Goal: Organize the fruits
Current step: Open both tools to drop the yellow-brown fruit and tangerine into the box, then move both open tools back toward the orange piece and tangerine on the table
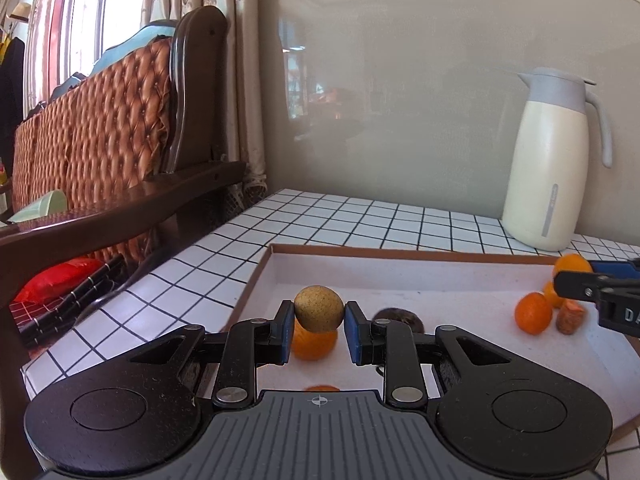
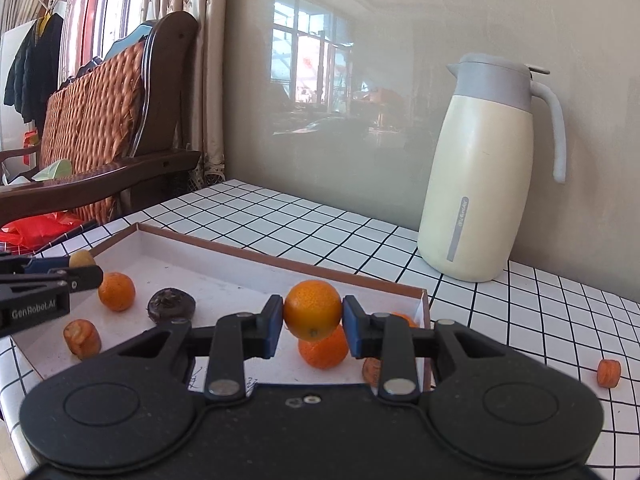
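Left wrist view: my left tongs [image 1: 319,322] are clamping a speckled tan fruit [image 1: 319,308] between their blue pads, holding it up over the tray [image 1: 256,280] near its left wall. Directly under it an orange [image 1: 313,345] is lying on the tray floor, and a dark wrinkled fruit [image 1: 404,317] is sitting just right of that.

In the right wrist view my right tongs [image 2: 313,326] are gripping a bright orange [image 2: 313,310] across its middle — it is hanging above a second orange [image 2: 324,350] near the tray's right wall [image 2: 422,304]. Carrot-like chunks are lying about the tray, one [image 2: 83,338] toward its near left side, and a stray one [image 2: 609,373] is resting on the bench [image 2: 520,320] well right of the tray.

I judge I am sorting like with like, so I am aiming to keep both grips level and gentle — these round skins may roll out of flat pads. When setting down, I should be lowering each fruit beside its match rather than on top of it, and letting go only once it is touching the tray floor, so nothing knocks loose or rolls off over the tray's rim.
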`<action>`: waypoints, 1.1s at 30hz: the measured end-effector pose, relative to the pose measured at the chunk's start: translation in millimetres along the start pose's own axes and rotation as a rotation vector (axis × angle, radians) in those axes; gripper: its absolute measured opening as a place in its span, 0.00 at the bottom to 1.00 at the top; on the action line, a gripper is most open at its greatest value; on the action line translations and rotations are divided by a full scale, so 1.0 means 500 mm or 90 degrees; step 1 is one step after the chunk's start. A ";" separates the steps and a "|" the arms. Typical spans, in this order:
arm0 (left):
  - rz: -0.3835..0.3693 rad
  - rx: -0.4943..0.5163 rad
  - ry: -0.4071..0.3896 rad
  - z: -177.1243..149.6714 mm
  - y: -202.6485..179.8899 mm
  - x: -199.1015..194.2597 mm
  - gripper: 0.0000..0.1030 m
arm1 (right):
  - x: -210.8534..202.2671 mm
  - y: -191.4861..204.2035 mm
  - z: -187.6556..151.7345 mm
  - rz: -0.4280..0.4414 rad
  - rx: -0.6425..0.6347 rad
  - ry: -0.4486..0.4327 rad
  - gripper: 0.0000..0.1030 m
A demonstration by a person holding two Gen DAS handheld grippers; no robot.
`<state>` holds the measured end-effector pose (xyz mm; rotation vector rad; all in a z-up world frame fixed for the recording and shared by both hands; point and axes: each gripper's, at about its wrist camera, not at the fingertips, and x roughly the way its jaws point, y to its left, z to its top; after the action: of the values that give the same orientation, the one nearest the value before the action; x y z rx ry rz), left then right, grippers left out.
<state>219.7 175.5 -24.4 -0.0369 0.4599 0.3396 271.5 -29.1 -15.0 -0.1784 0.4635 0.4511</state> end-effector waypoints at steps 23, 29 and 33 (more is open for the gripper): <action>-0.020 -0.014 -0.030 0.032 0.010 0.056 1.00 | 0.045 -0.058 0.033 -0.058 0.035 -0.016 0.94; -0.016 -0.017 -0.029 0.032 0.014 0.046 1.00 | 0.032 -0.056 0.026 -0.055 0.023 -0.015 0.94; -0.024 -0.023 -0.037 0.034 0.008 0.024 1.00 | 0.005 -0.060 0.021 -0.053 0.022 -0.029 0.94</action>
<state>235.5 185.1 -14.3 -0.0704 0.3955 0.3112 291.4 -51.9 -5.2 -0.1528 0.4176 0.3639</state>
